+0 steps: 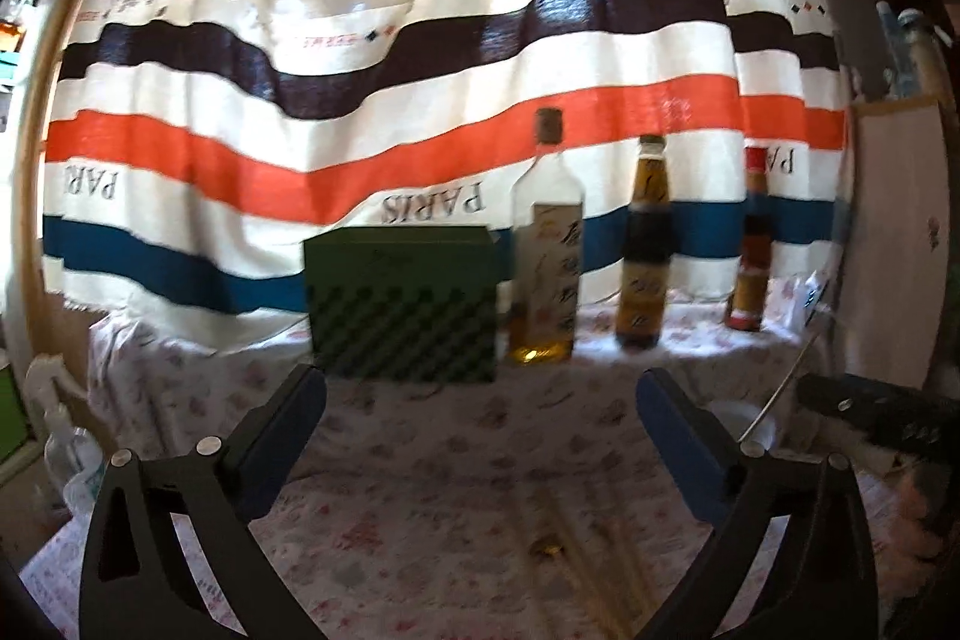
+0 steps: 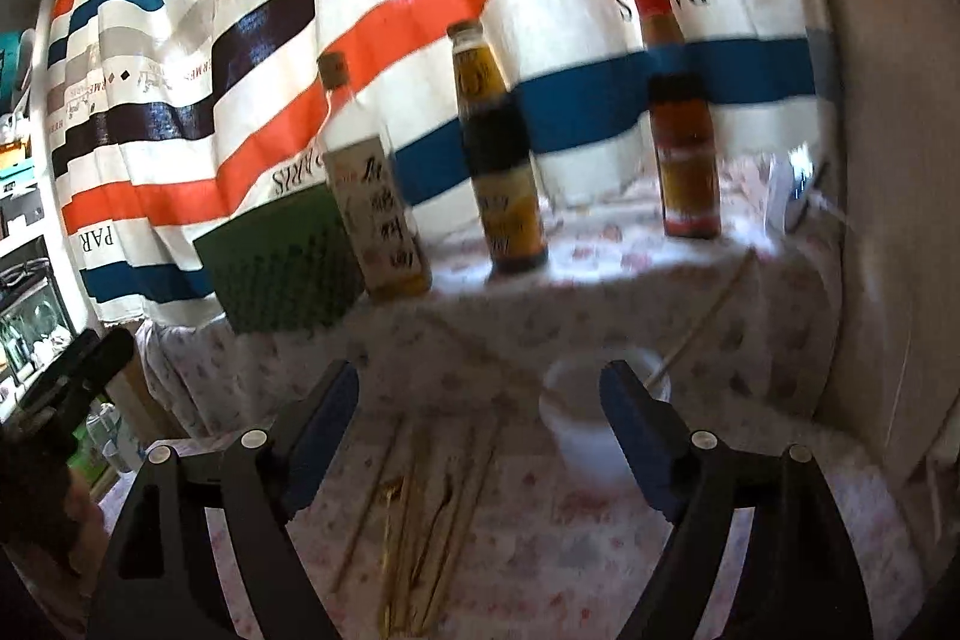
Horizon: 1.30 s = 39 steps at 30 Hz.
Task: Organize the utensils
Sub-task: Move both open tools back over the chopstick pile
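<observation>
Both grippers are held above a table draped in a floral tablecloth [image 2: 600, 550]; the left gripper [image 1: 480, 400] is spread wide with nothing between its fingers, and the right gripper [image 2: 480, 400] is likewise wide and empty. The utensils, a loose scatter of chopsticks [image 2: 420, 508] with what appears to be a small gold-toned piece among them (blurred, not identifiable), lie flat on the cloth below and between the right gripper's fingers; in the left wrist view the same sticks [image 1: 576, 550] are seen faintly near the bottom. A white cup [image 2: 591, 430] stands just beside them to the right, with one chopstick [image 2: 702, 322] already leaning in it, so the step in hand is judged to be gathering the rest into the cup. A single stick is best taken near its middle, with the fingers brought down astride it and closed only once both pads flank it, then tipped upright over the cup's mouth. At the back, a green box [image 1: 402, 304], an oil bottle [image 1: 546, 244], a dark sauce bottle [image 1: 648, 244] and a red-capped bottle [image 1: 753, 244] stand in a row against a striped curtain [image 1: 384, 58]; these are well apart from the sticks, leaving open cloth for moving. The leaning stick and the light cup are judged the likeliest to be knocked
</observation>
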### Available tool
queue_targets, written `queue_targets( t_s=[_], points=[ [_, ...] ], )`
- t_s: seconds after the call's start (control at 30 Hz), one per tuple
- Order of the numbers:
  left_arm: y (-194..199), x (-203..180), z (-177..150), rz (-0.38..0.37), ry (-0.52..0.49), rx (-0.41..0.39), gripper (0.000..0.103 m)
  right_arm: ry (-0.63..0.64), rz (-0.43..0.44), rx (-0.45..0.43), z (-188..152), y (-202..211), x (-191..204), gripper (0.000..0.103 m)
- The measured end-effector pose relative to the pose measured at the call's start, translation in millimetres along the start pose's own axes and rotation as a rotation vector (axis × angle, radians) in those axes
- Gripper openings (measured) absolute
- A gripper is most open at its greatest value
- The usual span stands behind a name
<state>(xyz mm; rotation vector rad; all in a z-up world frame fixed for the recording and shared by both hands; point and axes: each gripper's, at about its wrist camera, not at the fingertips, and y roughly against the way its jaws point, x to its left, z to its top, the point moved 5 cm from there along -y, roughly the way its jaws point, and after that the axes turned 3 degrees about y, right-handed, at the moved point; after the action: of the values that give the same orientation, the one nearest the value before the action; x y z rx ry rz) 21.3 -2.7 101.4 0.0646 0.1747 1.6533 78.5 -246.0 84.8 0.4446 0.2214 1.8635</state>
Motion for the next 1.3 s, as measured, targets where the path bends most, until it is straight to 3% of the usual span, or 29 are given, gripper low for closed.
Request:
queue_targets(
  t_s=[0.13, 0.2, 0.3, 0.43, 0.57, 0.7, 0.8, 0.93, 1.1, 1.13, 1.2, 1.3],
  points=[
    [-13.1, 15.0, -42.3, -0.009, 0.058, 0.084, 0.102, -0.033, 0.017, -0.021, -31.9, 5.1, -2.4, 0.087],
    [-23.2, 18.9, -61.1, 0.022, 0.056, 0.136, 0.102, -0.054, -0.07, 0.002, -50.1, -2.6, -9.3, 0.087],
    [-38.5, 18.0, -75.6, -0.001, 0.049, 0.21, 0.102, -0.075, -0.071, 0.046, -58.6, -16.3, -13.8, 0.087],
    [-48.4, 31.0, -89.2, 0.083, 0.072, 0.224, 0.102, -0.076, -0.101, 0.097, -69.1, -29.5, -16.0, 0.087],
    [-58.0, 45.9, -97.8, 0.081, 0.15, 0.287, 0.102, -0.031, -0.144, 0.099, -75.5, -35.6, -12.0, 0.087],
    [-74.5, 48.0, -111.9, 0.059, 0.145, 0.399, 0.102, -0.018, -0.154, 0.137, -83.3, -44.6, -10.4, 0.087],
    [-84.6, 48.9, -128.4, 0.102, 0.145, 0.518, 0.101, -0.06, -0.121, 0.18, -88.6, -51.0, -14.0, 0.087],
    [-93.0, 43.9, -147.2, 0.067, 0.148, 0.63, 0.089, -0.102, -0.101, 0.233, -95.5, -58.7, -18.2, 0.087],
    [-96.8, 19.1, -161.7, -0.059, 0.098, 0.727, 0.071, -0.061, -0.241, 0.225, -97.7, -55.8, -20.7, 0.087],
    [-96.4, 12.3, -165.8, -0.093, 0.09, 0.751, 0.068, -0.059, -0.249, 0.219, -97.4, -54.5, -20.4, 0.087],
    [-95.8, 4.0, -170.8, -0.148, 0.096, 0.799, 0.054, -0.057, -0.247, 0.219, -96.1, -53.1, -21.3, 0.087],
    [-92.8, -0.6, -166.7, -0.181, 0.106, 0.784, 0.046, -0.058, -0.25, 0.221, -95.1, -51.9, -21.8, 0.087]
  ],
)
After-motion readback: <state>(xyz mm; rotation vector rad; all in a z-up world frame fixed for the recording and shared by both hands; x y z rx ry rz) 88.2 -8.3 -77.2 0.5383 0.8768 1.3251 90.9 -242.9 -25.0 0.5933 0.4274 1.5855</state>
